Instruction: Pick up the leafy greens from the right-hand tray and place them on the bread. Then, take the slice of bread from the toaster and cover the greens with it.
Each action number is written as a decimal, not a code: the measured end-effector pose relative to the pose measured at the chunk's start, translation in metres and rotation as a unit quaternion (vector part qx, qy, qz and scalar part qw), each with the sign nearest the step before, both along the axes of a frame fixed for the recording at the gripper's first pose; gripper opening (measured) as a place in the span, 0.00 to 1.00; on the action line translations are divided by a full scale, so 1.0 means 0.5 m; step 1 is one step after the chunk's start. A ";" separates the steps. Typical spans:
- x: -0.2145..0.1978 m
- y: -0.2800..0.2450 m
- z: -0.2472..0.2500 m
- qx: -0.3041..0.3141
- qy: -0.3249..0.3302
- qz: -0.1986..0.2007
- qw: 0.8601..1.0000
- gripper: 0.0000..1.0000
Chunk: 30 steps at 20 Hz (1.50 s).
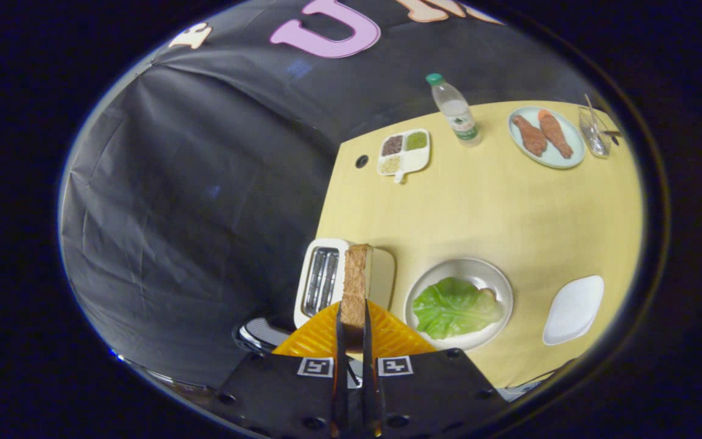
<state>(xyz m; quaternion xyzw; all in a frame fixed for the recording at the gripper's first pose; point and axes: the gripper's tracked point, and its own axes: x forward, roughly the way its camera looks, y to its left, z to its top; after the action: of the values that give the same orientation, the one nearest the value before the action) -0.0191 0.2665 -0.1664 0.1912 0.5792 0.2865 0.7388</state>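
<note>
Tool [354, 332] is clamping the bread slice [357, 283] edge-on between both fingers, holding it above the toaster [317, 283] on the counter [497, 207], apparently clear of the slot for carrying to the greens [453, 306] lying on the plate [500, 286] just beside

A: How is the light?
B: Bright and even on the bench [509, 201], from above; the wall stays dim, with only faint sheen on its folds.
A: Shadows?
B: Soft ones beside the toaster [326, 280] and plate [503, 292].
A: Sharpness?
B: Mid-scene is crisp. Fisheye bends the bench edges, and the fingers [340, 366], pressed on the bread [357, 286], look slightly blurred.
</note>
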 end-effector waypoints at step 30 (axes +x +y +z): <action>-0.050 -0.156 -0.423 -0.093 0.051 0.029 0.994 0.21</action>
<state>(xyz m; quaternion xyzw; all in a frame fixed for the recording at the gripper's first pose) -0.0440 0.1885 -0.3777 0.1195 0.6458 0.2426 0.7140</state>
